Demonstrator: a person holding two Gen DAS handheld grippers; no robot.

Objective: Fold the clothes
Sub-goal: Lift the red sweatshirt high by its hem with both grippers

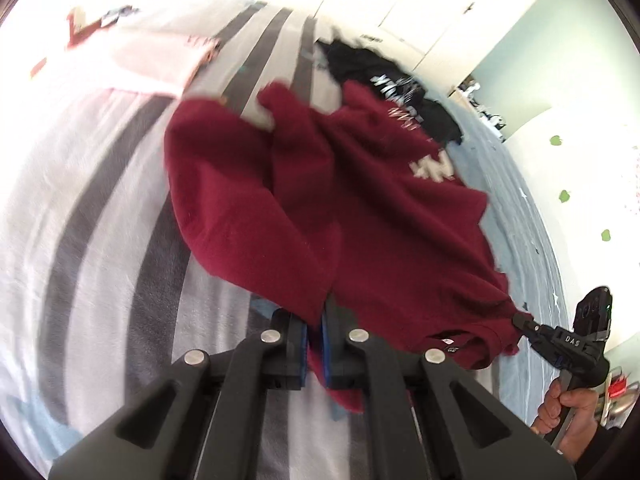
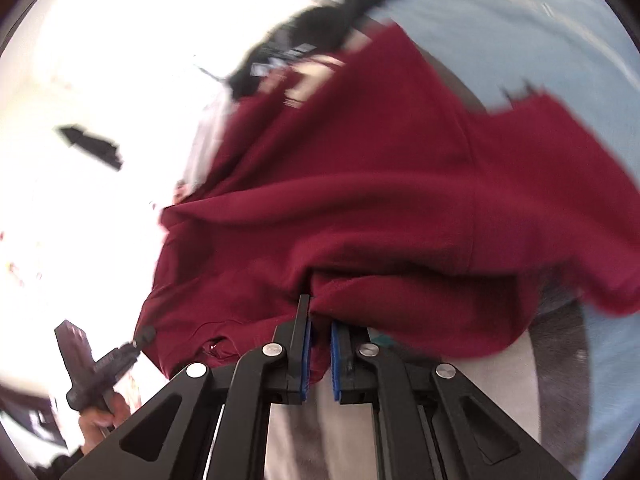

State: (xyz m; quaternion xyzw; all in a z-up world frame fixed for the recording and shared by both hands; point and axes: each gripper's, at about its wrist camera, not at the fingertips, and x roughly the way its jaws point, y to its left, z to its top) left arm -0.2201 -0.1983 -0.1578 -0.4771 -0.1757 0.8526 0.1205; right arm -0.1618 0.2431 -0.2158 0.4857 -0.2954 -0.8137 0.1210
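A maroon T-shirt (image 1: pixel 360 208) with white lettering hangs stretched between both grippers above the bed. In the left wrist view my left gripper (image 1: pixel 317 320) is shut on one part of its edge, cloth pinched between the blue pads. At the far right of that view the right gripper (image 1: pixel 520 322) is clamped on another part of the edge, near the neck label. In the right wrist view the shirt (image 2: pixel 380 200) drapes in folds away from my right gripper (image 2: pixel 320 320), which is shut on the fabric. The left gripper (image 2: pixel 142 336) bites the hem at lower left.
A black garment (image 1: pixel 380 76) with white print lies crumpled behind the shirt. A pale pink garment (image 1: pixel 160 52) rests at upper left on the grey-and-white striped bedspread (image 1: pixel 100 220). A light blue sheet (image 1: pixel 520 208) borders the right side. A hand (image 1: pixel 568 412) grips the right tool's handle.
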